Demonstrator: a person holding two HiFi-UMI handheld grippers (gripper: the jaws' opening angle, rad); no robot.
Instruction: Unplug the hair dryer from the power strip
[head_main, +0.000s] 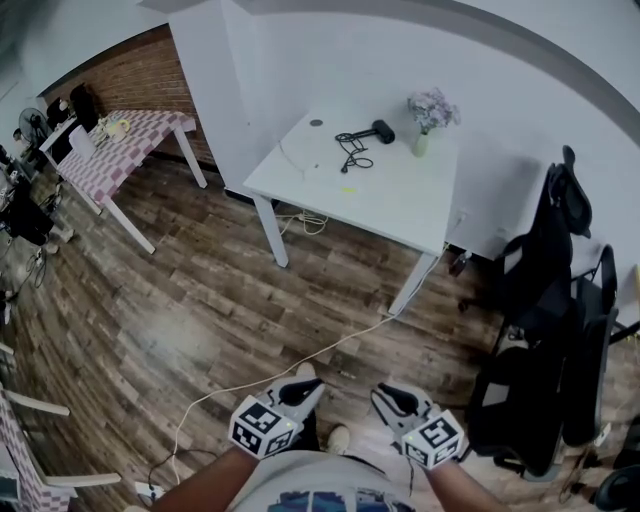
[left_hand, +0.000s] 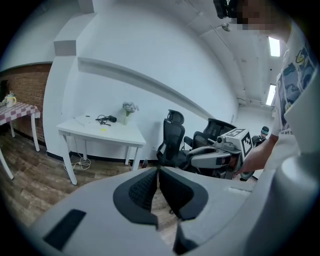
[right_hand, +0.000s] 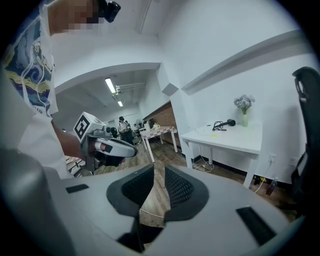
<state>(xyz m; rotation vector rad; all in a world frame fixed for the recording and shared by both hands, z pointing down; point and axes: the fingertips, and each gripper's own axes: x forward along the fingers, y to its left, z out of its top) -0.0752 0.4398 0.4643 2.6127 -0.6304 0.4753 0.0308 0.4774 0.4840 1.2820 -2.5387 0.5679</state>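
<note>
**Head view.** The left gripper (head_main: 310, 384) and the right gripper (head_main: 386, 394) sit low in the frame, close to your body and well apart from the white table (head_main: 400, 200). The hair dryer (head_main: 382, 130) lies on the far part of the tabletop. Its dark cord (head_main: 352, 152) is looped just beside it, and a vase of flowers (head_main: 430, 118) stands near. A pale cable (head_main: 300, 372) crosses the wooden floor from under the table toward the lower left. The power strip cannot be identified with certainty from here, so the step in hand is judged to be the approach. Close on the table first, then trace the dark cord to its plug before committing either gripper.

**Left gripper view.** The pads meet at their tips with nothing between them. The hair dryer (left_hand: 111, 119) shows small on the distant table. Spread these jaws before you reach. This gripper is best used to steady the strip (a loose strip is likely to lift with the plug).

**Right gripper view.** The pads stand a little apart, and only floor shows through the gap, so the gripper carries nothing. The hair dryer (right_hand: 229, 122) lies ahead on the tabletop. Widen the jaws enough to take the plug body. Grip the body and not the cord, then pull straight out along the pins.
</note>
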